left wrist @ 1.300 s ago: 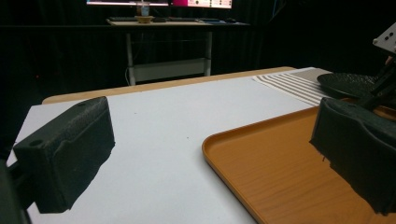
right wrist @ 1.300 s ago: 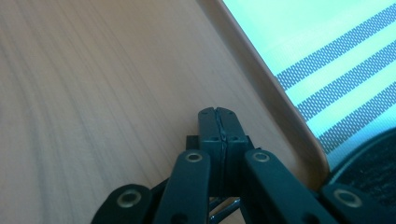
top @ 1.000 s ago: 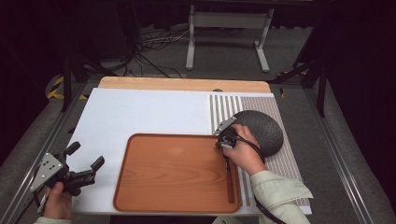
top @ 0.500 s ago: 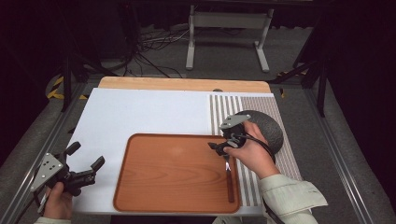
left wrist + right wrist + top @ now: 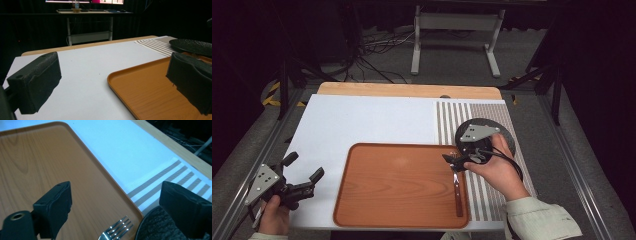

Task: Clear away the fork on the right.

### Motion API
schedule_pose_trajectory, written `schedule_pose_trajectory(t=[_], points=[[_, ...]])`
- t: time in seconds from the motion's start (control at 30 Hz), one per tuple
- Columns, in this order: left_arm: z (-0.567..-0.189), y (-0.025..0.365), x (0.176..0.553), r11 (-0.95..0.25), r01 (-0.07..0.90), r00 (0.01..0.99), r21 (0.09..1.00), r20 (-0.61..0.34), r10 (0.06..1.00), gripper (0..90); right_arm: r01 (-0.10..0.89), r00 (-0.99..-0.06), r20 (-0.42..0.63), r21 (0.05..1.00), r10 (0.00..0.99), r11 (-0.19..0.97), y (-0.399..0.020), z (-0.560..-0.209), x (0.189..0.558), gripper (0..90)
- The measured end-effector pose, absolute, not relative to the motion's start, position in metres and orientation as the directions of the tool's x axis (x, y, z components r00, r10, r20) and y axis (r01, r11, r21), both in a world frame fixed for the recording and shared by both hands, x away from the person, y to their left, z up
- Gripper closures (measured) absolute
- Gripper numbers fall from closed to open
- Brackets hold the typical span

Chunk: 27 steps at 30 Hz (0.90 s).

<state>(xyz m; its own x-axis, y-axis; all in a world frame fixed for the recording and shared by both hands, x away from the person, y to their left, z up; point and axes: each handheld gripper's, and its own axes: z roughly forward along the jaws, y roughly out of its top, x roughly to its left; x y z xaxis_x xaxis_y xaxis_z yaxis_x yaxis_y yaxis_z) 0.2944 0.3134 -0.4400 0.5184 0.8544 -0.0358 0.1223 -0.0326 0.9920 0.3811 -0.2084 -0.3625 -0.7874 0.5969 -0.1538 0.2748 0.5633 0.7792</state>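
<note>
A wooden-handled fork [image 5: 457,192] lies along the right edge of the orange tray [image 5: 402,180], tines pointing away from me. My right gripper [image 5: 453,161] hangs open just over the fork's tines [image 5: 118,227], its jaws spread either side with nothing between them. Just behind it sits a black round plate [image 5: 506,138] on the striped placemat [image 5: 472,115]. My left gripper [image 5: 304,167] is open and empty at the table's near left corner, left of the tray [image 5: 150,92]. In the left gripper view the black plate [image 5: 192,46] shows at the far right.
A white mat [image 5: 362,120] covers the left and middle of the table, with a wooden strip [image 5: 412,90] along the far edge. Metal rails [image 5: 572,170] run down both table sides. A stand and cables [image 5: 452,40] lie on the floor beyond.
My right gripper has slid off the black plate toward me, down to the fork's tines at the tray's right edge. The left gripper has stayed put.
</note>
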Motion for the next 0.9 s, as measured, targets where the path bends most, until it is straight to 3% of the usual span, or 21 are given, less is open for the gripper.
schedule_pose_trajectory(t=[0.37, 0.9], points=[[-0.439, 0.314, 0.294, -0.031, 0.121, 0.517, 0.992, -0.036, 0.855, 0.2, 0.230, -0.757, -0.146, 0.853, 0.637, 0.469, -0.242, -0.357, 0.358, 9.4], [-0.439, 0.314, 0.294, -0.030, 0.122, 0.515, 0.992, -0.037, 0.857, 0.2, 0.201, -0.697, -0.095, 0.926, 0.711, 0.320, -0.286, -0.378, 0.335, 9.6]])
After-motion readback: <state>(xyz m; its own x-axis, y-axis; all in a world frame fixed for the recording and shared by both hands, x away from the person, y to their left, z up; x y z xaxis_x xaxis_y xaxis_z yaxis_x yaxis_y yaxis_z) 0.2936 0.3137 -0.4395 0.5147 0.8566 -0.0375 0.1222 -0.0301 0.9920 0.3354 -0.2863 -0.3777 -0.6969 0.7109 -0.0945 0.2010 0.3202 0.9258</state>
